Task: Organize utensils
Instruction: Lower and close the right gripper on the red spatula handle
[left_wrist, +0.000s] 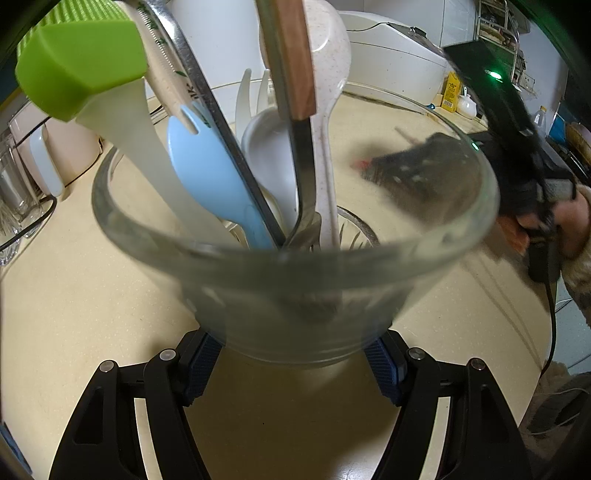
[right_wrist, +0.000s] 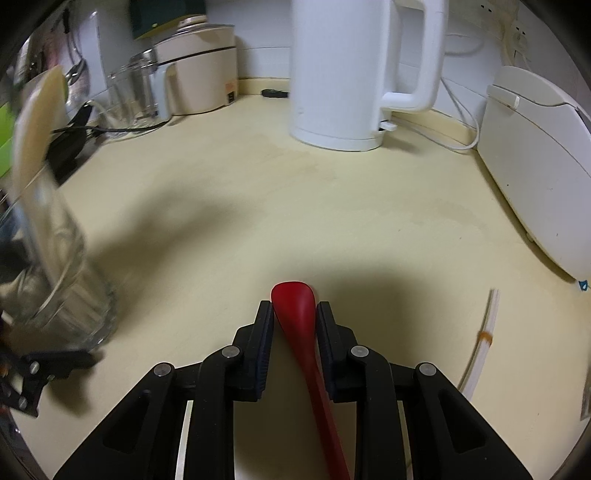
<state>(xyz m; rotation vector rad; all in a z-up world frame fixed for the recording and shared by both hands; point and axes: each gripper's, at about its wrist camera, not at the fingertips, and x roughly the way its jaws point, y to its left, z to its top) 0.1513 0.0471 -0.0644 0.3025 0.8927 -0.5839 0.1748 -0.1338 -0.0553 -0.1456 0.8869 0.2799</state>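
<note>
Red spoon (right_wrist: 297, 317): one; held between the fingers of the right tool (right_wrist: 294, 314), bowl end forward, handle running back under the tool, above the surface (right_wrist: 295, 206).
Right tool state: closed down to the width of the spoon's neck, both pads against it.
Glass cup (left_wrist: 288, 280): one; held low on its body by the left tool (left_wrist: 295, 363), lifted or tilted over the surface; it appears blurred at the left edge of the right wrist view.
Left tool state: spread to the cup's width, one blue pad on each side of the wall.
Cup contents, counted: green-headed spatula (left_wrist: 81, 74), one; blue utensil (left_wrist: 210, 177), one; speckled white spoon (left_wrist: 325, 74), one; wood-handled utensil (left_wrist: 295, 55), one; dark-edged long utensil, one; white pieces behind, number not clear.
Risk, crowding: judged that the cup is nearly full on its left side; the incoming spoon may jam against standing handles.
Risk, slip: smooth glass held only by two pads; a push from the spoon may turn or drop the cup.
Risk, top weight: tall handles lean out; a tilt may spill them.
Risk, spoon pivot: grip near the bowl leaves the long handle free to swing.
Surroundings: white kettle (right_wrist: 358, 74), one; white appliance (right_wrist: 539, 162) at right, one; loose white strip (right_wrist: 484, 343) on the surface, one.
</note>
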